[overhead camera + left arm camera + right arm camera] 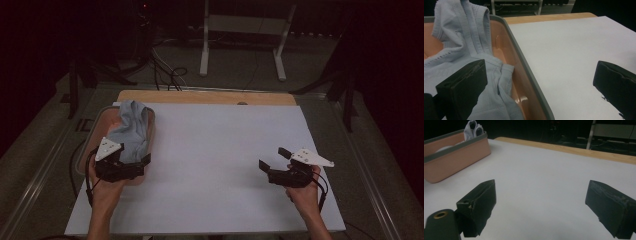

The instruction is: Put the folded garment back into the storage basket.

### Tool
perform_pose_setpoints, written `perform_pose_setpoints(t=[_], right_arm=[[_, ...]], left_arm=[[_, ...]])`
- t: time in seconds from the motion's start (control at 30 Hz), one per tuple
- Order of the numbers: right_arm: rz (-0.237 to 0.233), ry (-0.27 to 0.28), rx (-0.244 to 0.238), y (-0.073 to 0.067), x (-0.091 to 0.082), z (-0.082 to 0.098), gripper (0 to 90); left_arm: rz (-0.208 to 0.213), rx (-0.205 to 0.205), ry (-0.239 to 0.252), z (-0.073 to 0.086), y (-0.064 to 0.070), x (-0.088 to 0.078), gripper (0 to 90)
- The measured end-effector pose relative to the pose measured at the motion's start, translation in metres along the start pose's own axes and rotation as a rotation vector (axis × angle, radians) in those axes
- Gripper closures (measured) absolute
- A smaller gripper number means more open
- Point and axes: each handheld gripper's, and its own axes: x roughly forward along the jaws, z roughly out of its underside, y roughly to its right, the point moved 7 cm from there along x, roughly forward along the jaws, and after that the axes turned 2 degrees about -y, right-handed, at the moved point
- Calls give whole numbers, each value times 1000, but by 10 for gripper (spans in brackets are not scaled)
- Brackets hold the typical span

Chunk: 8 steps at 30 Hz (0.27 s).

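One pale blue garment (131, 131) lay heaped in one salmon bin (86, 145) at the tabletop's (220, 150) left edge, its top rising above the rim. The left tongs (145, 161) hung released, one jaw over the cloth inside the bin, the other over bare white board. Wide open tabletop stretched rightward to the right tongs (272, 159), also released, well apart near the right edge.
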Motion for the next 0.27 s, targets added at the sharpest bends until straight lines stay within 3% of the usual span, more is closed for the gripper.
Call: perform_pose_setpoints(t=[0.27], right_arm=[[14,27,6,5,-8,7,102]], left_arm=[[2,-9,7,0,0,-2,5]])
